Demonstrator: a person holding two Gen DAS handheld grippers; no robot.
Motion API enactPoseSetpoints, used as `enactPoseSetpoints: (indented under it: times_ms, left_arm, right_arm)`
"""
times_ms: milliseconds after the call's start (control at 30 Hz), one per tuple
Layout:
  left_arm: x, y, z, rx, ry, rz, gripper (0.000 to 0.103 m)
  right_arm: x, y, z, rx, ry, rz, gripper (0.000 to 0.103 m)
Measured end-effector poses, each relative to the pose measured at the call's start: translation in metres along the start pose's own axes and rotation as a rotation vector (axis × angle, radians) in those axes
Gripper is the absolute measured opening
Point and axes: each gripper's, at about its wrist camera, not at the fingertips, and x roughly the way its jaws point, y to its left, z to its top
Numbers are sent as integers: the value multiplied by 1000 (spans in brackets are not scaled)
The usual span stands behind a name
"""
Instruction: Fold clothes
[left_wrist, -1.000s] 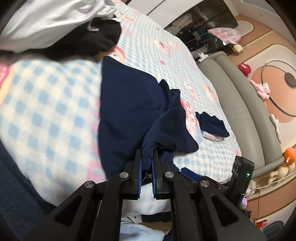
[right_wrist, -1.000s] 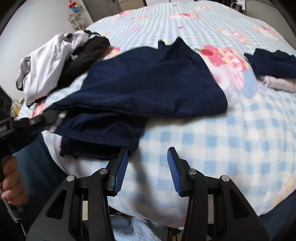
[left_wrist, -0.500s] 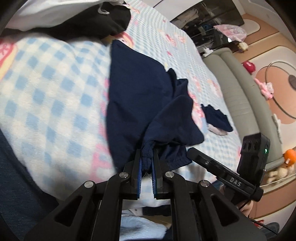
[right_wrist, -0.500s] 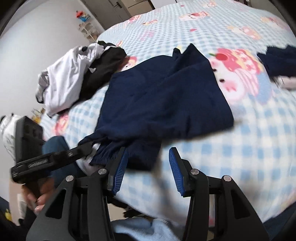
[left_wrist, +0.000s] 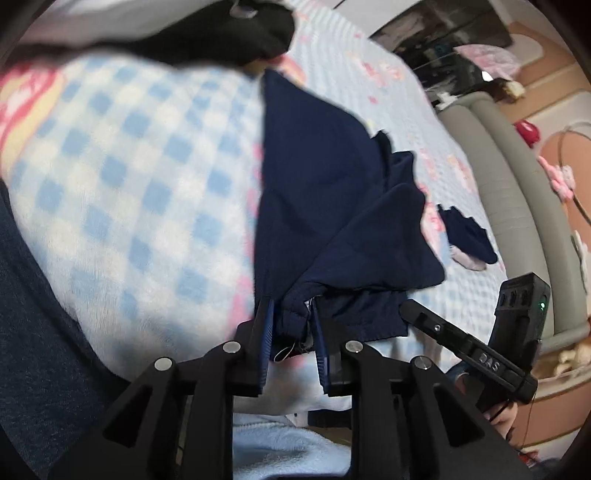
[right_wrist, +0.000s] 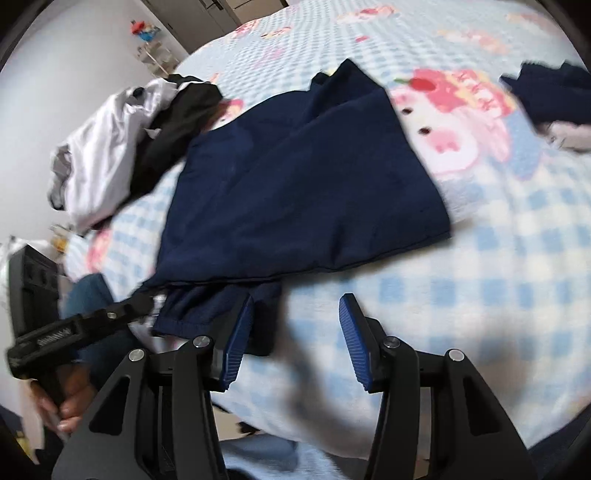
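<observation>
Left wrist view: left claw (left_wrist: 291, 332) stands partly parted, the gathered waistband end of the navy shorts (left_wrist: 332, 206) lying loose between its pads, nothing pinched; the rest of the garment spreads ahead of the claw across the bed (left_wrist: 140, 177). Risk: with no clamp on it, the bunched hem hanging near the bed edge may slide off, or a re-close may catch one layer only, leaving the fold skewed. Right claw (left_wrist: 424, 321) shows to the right, beside the same hem. Surface: fleecy blue-and-white check blanket with pink cartoon prints. Far ahead-left, a pile of black and white clothes (left_wrist: 207, 33); ahead-right, a small dark folded item (left_wrist: 469, 236), a grey padded bed rail (left_wrist: 517, 192), floor with toys beyond. Right wrist view: right claw (right_wrist: 295, 332) is wide, nothing in it, its left pad just at the lower flap of the shorts (right_wrist: 295, 177). Risk: closing here could grab blanket pile together with cloth. White wall and shelf far left.
</observation>
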Motion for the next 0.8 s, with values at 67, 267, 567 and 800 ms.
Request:
enactPoseSetpoints:
  times_ms: [67, 267, 567, 800]
  left_arm:
    - [3, 6, 3, -25, 18, -20, 26]
    - [7, 3, 3, -25, 18, 8, 28]
    - [18, 4, 2, -26, 50, -5, 22]
    - [7, -13, -5, 57, 25, -6, 16]
  right_arm:
    - [9, 4, 0, -5, 24, 43, 52]
    - [19, 15, -5, -18, 36, 46, 49]
    - [31, 17, 3, -40, 51, 65, 36]
    - [3, 24, -3, -66, 27, 64, 15]
